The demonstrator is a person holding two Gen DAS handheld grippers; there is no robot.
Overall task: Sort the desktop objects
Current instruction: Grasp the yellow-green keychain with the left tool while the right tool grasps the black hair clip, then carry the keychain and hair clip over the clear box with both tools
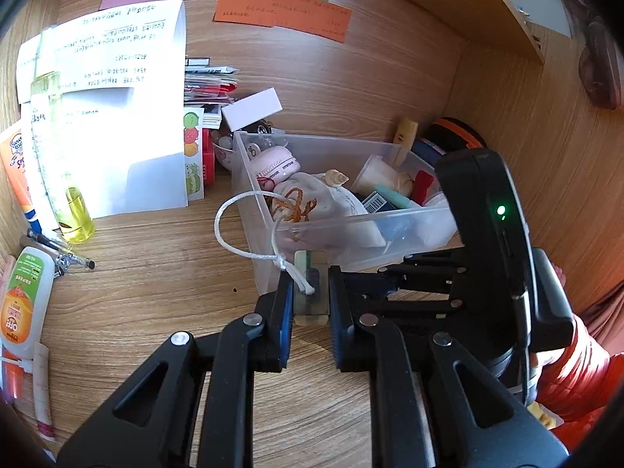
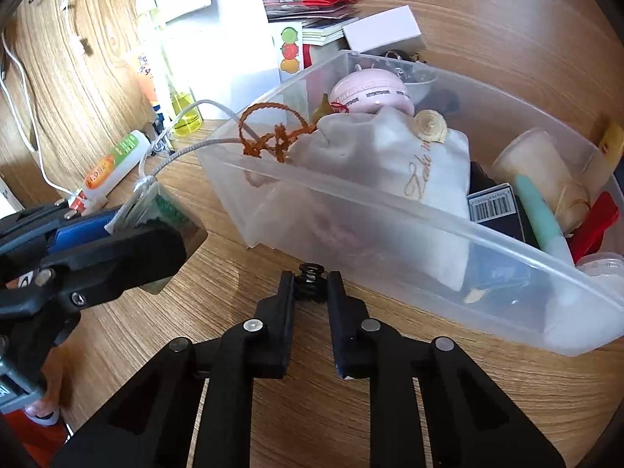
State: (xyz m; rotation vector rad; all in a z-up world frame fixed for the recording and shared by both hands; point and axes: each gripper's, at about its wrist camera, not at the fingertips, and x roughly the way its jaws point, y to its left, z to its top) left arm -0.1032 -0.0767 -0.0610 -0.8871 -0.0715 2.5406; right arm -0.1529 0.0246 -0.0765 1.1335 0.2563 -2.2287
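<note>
The small black spring (image 2: 310,273) sits at the very tips of the right claw (image 2: 310,284), pinched between its two fingers just above the wooden tabletop (image 2: 241,273) and just in front of the near wall of the clear plastic bin (image 2: 390,210). The right claw is pressed together on that spring. To its left, the left claw (image 1: 311,296) is pinching a flat pale-green tag (image 1: 310,292) with a white cord (image 1: 234,234) knotted through it; the cord loops up and over the bin's left corner. In the right wrist view the same tag (image 2: 160,210) shows at the left, clamped between the blue pads (image 2: 82,230) of that claw, near the bin's left end and apart from the spring. Inside the bin lie a grey cloth pouch (image 2: 374,148) with an orange drawstring (image 2: 273,132), a pink round case (image 2: 370,91) farther back, a spiral shell (image 2: 431,124) on the pouch, a teal tube (image 2: 542,214), a pale cup (image 2: 534,163) and a dark box with a barcode (image 2: 491,206) towards the right. Beyond the bin on the far left stand a bottle of yellow liquid (image 1: 76,210) and white papers (image 1: 117,117); a white bottle with an orange label (image 1: 23,304) lies on the tabletop at the near left, beside some pens (image 1: 58,251). Coloured notes (image 1: 280,11) are stuck on the far wooden wall. An orange sleeve (image 1: 569,370) shows at the right edge of the left wrist view.
</note>
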